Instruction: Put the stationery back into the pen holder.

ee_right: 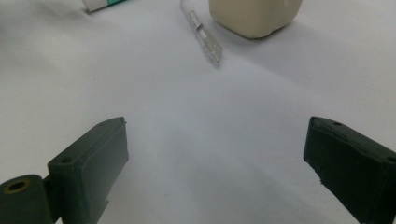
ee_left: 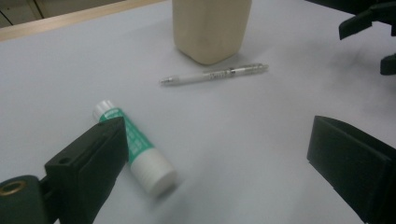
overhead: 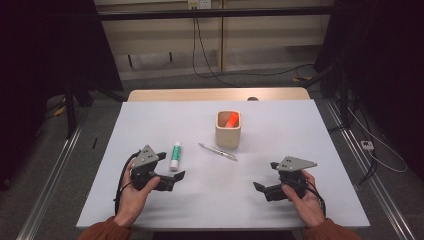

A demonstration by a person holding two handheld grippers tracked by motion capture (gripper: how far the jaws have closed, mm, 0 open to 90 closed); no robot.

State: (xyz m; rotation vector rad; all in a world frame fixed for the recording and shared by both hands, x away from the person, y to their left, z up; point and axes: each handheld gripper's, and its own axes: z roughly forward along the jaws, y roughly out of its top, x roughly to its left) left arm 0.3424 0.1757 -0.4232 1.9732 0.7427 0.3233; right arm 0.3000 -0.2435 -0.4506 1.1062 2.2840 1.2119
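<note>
Glue stick (overhead: 175, 155), green-labelled with a white cap, is seen lying flat on the pale grey table (overhead: 310, 125), just beside the left gripper (overhead: 176, 179) at about its 12 o'clock in the high view; in the left gripper view it lies close against the left-hand jaw, with no contact that can be confirmed. Both sets of jaws are held spread wide with nothing between them, the right gripper (overhead: 260, 189) resting well apart from the objects at roughly 5 o'clock of the beige holder (overhead: 228, 131). An orange item (overhead: 231, 120) is already lodged inside that holder, and a clear pen (overhead: 218, 152) is laid at its 7 o'clock, between holder and glue stick. Trouble is judged most likely at the pickup: the round tube could be rolled away if one jaw is brought in first, and the smooth cap end could be squeezed out if the grip is taken too near it. The pen, lying close by, could be nudged or swept aside on the approach. A tilted carry to the holder could see its rim clipped and the light cup tipped.
</note>
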